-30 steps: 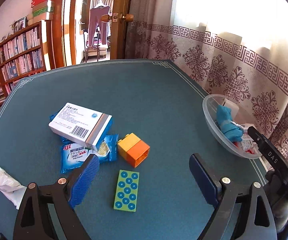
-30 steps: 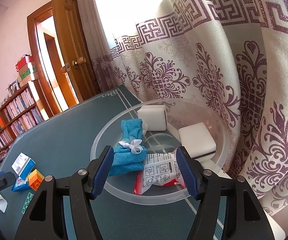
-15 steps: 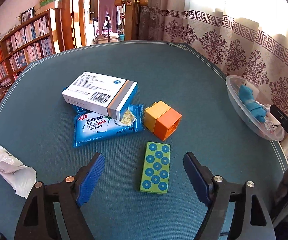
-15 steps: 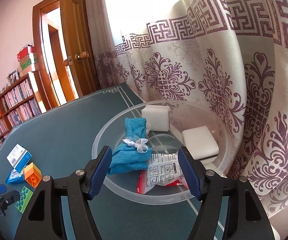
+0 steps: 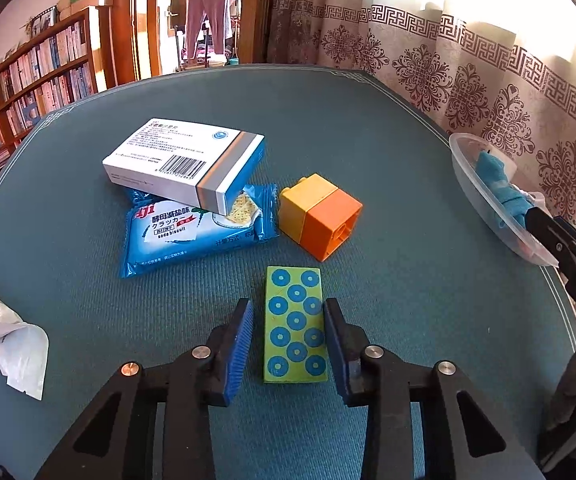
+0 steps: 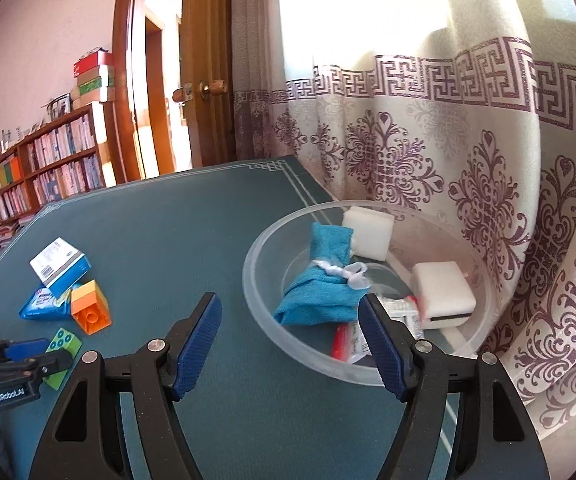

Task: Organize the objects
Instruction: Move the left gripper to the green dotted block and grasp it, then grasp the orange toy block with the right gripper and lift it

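left hand-held gripper closing round green block | "GenRobot.AI" | "soda biscuit"

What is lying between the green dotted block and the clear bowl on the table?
Nothing: in the left wrist view, only bare table cloth lies between the green dotted block and the clear bowl.

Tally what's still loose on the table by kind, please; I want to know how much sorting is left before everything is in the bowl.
Toy blocks: 2, the green dotted block and the orange and yellow block
Boxes: 1, the white and blue box
Snack packets: 1, the blue biscuit packet
Plastic bags: 1, the white bag
Total: 5
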